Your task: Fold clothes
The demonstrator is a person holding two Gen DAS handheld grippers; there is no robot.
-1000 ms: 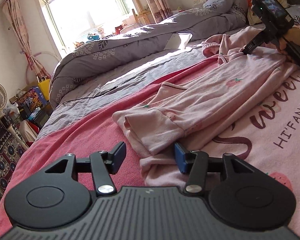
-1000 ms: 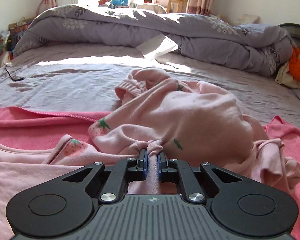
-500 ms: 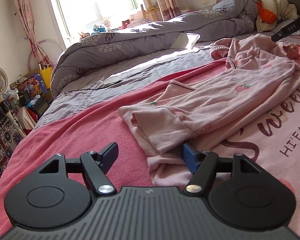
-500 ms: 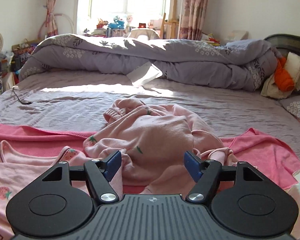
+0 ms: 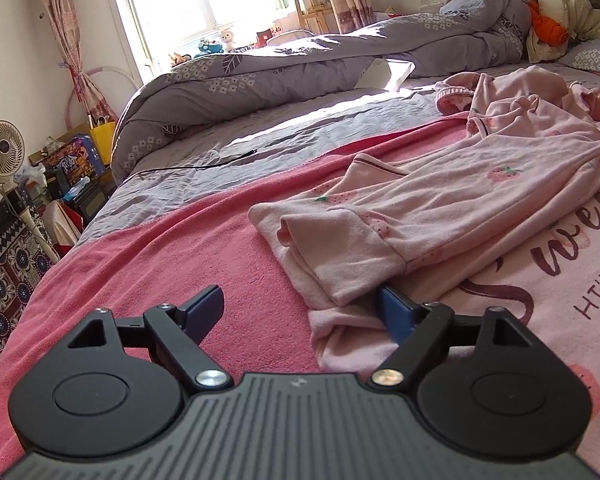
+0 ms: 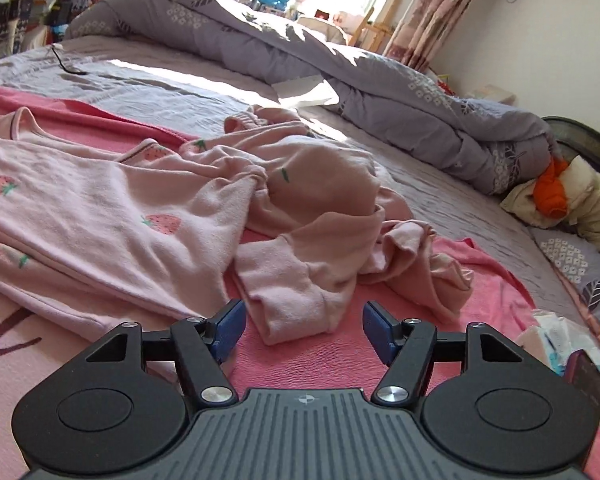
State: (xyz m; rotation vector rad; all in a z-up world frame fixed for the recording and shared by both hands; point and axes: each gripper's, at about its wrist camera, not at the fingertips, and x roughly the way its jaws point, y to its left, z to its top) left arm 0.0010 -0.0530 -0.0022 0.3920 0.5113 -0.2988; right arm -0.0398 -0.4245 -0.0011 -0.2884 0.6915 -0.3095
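A pale pink pyjama top with strawberry prints (image 5: 440,208) lies stretched across a pink blanket (image 5: 160,248) on the bed. My left gripper (image 5: 302,310) hovers at its near sleeve cuff; the jaws are opening wide, and the cuff's edge lies beside the right blue pad (image 5: 396,312) without being pinched. In the right wrist view the same top (image 6: 100,208) runs left, its far end bunched into a crumpled heap (image 6: 328,184). My right gripper (image 6: 304,326) stands open just short of a loose cuff (image 6: 296,296), which lies free between the pads.
A rolled grey quilt (image 5: 300,60) runs along the back of the bed, with a white paper (image 5: 384,74) beside it. Cream and orange clothes (image 6: 560,196) are piled at the headboard. A black cable (image 5: 204,164) lies on the grey sheet. A fan (image 5: 2,152) and clutter stand at the left.
My right gripper let go of the bunched pink fabric, opened and drew back to the right. My left gripper's jaws widened. The other hand's gripper left the left wrist view.
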